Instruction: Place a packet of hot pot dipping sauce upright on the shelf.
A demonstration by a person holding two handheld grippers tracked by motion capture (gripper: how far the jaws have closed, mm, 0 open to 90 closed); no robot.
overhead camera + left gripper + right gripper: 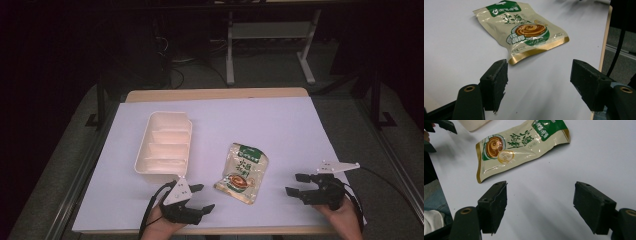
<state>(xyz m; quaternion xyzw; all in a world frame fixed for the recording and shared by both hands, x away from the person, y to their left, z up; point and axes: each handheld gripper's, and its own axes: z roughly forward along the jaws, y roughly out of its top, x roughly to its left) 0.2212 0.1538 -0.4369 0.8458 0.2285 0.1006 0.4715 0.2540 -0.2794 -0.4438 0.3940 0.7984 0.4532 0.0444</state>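
Observation:
A beige and green food packet (242, 172) lies flat on the white table cover, between my two grippers. To its left, my left gripper (204, 197) stands open and points at the packet's near corner. My right gripper (294, 183) is open too, a hand's width to the packet's right. In the left gripper view the packet (524, 30) lies just beyond the open left gripper (539, 82), nothing between the jaws. In the right gripper view the packet (516, 145) lies ahead of the open, empty right gripper (540, 205).
A cream plastic tray (141, 145) with several compartments stands left of the packet, just beyond my left hand. The table's front edge (250, 231) runs close under both hands. Metal frame legs (230, 50) stand on the floor behind the table.

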